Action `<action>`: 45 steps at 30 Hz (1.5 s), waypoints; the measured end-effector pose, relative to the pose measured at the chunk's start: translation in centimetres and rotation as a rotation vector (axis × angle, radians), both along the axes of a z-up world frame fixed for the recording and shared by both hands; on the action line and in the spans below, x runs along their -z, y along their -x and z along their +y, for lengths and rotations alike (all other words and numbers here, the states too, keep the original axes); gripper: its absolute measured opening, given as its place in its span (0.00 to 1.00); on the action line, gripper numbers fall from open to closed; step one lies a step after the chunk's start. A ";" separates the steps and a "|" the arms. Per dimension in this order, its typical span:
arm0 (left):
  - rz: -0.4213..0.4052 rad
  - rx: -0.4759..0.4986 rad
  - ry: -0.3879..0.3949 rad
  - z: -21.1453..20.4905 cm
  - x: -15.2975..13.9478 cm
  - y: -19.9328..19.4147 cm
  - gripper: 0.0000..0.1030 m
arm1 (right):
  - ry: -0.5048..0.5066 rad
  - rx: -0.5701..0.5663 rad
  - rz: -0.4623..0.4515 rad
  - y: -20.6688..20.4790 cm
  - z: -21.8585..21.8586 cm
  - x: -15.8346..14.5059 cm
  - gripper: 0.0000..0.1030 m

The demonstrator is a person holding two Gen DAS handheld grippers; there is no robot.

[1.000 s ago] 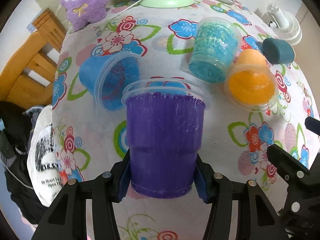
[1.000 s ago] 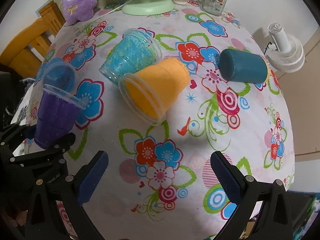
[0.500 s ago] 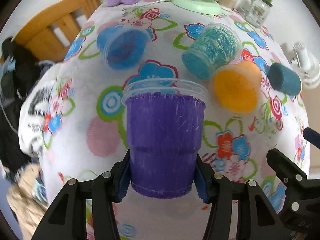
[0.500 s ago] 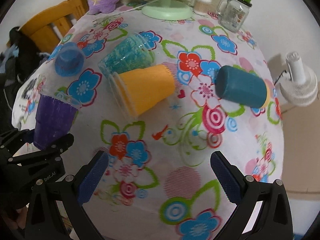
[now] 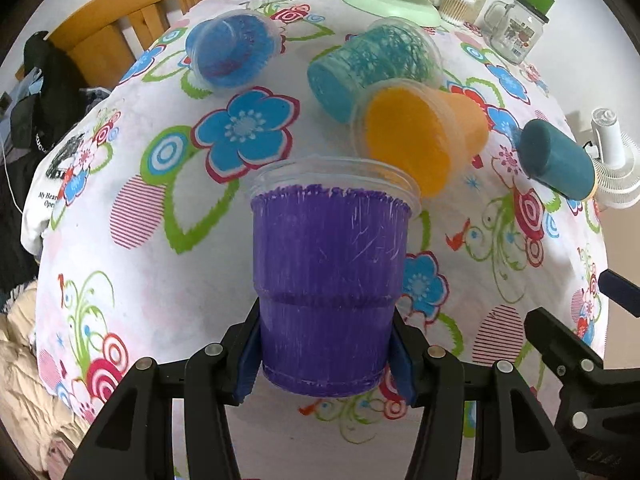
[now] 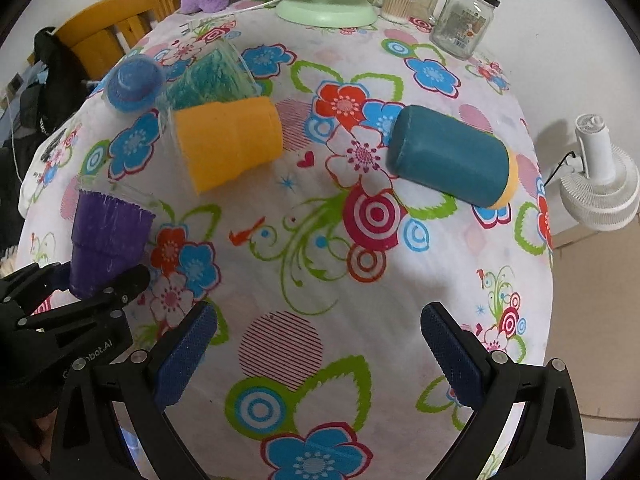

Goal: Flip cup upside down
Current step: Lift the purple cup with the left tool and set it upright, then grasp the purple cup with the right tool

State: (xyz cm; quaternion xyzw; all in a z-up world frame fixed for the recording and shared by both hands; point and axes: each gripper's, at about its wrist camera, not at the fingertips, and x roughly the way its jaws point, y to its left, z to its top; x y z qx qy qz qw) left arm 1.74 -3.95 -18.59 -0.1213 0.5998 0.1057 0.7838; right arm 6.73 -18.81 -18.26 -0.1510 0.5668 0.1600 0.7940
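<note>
Clamping the purple cup [image 5: 328, 292] low near its base, your left gripper [image 5: 326, 354] leaves the rim free for flipping, while your right gripper [image 6: 318, 354] hangs with its jaws apart

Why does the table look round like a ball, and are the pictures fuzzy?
Both wrist views use fisheye lenses, so the flowered tablecloth bulges and dark corners frame it. The left wrist view shows the purple cup sharp in the left gripper; the right wrist view is sharp too, with soft shadows beside the teal cup.
</note>
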 end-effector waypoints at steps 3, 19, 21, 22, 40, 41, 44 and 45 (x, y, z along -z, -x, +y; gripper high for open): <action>-0.004 0.002 0.001 -0.6 0.1 0.2 0.54 | -0.008 -0.010 0.000 0.1 -0.3 0.2 1.00; 0.010 0.074 0.010 -0.3 -0.6 1.3 0.80 | -0.011 0.050 0.002 0.9 -0.7 -0.5 1.00; 0.017 0.109 0.022 0.2 -1.3 1.8 0.82 | -0.016 0.066 -0.004 1.2 -0.5 -1.2 1.00; 0.016 0.131 0.033 0.5 -1.8 2.1 0.83 | -0.024 0.080 -0.009 1.5 -0.3 -1.7 1.00; -0.033 0.502 -0.083 8.0 -7.0 2.9 0.88 | -0.229 0.282 -0.297 9.7 7.1 -7.0 0.99; -0.029 0.510 -0.082 8.3 -6.9 3.0 0.88 | -0.233 0.282 -0.310 10.0 7.2 -7.2 0.99; -0.016 0.528 -0.091 8.9 -6.4 3.0 0.88 | -0.224 0.260 -0.358 11.2 8.0 -7.2 0.99; -0.009 0.530 -0.096 9.1 -6.1 3.1 0.88 | -0.219 0.246 -0.372 11.6 8.2 -7.1 0.99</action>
